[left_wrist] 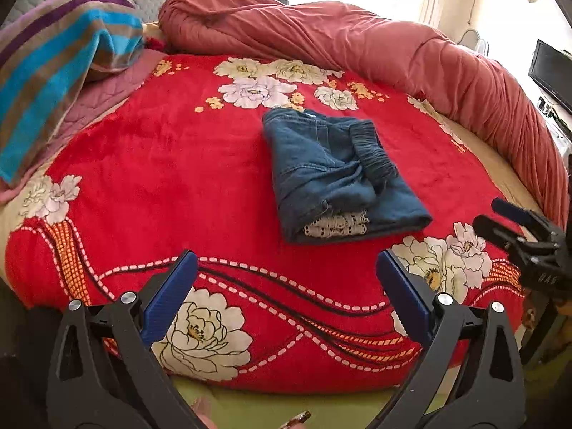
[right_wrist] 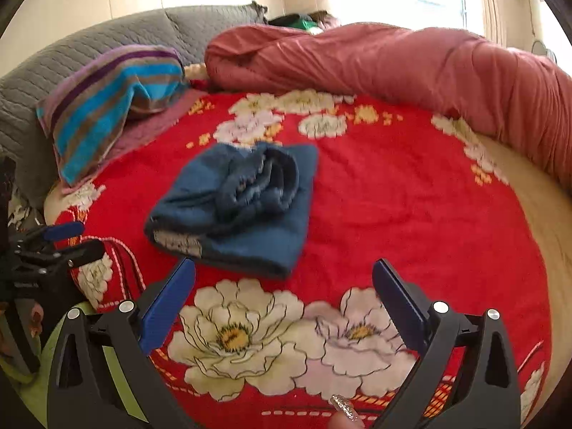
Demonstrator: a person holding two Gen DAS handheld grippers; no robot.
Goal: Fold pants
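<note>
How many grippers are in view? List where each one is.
2. The left gripper, open, hovers over the near edge of the red floral blanket; the right gripper, open too, hovers beside it. Both stand clear of the folded blue denim pants.

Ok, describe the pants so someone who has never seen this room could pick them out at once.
Start at the red floral blanket covering the bed. Near its middle, in front of the long rolled pink quilt, lies a compact blue bundle: the pants. They are the only denim there, folded, with a gathered waistband on top and white patterned lining at the near edge, unlike the striped towel on the left.
</note>
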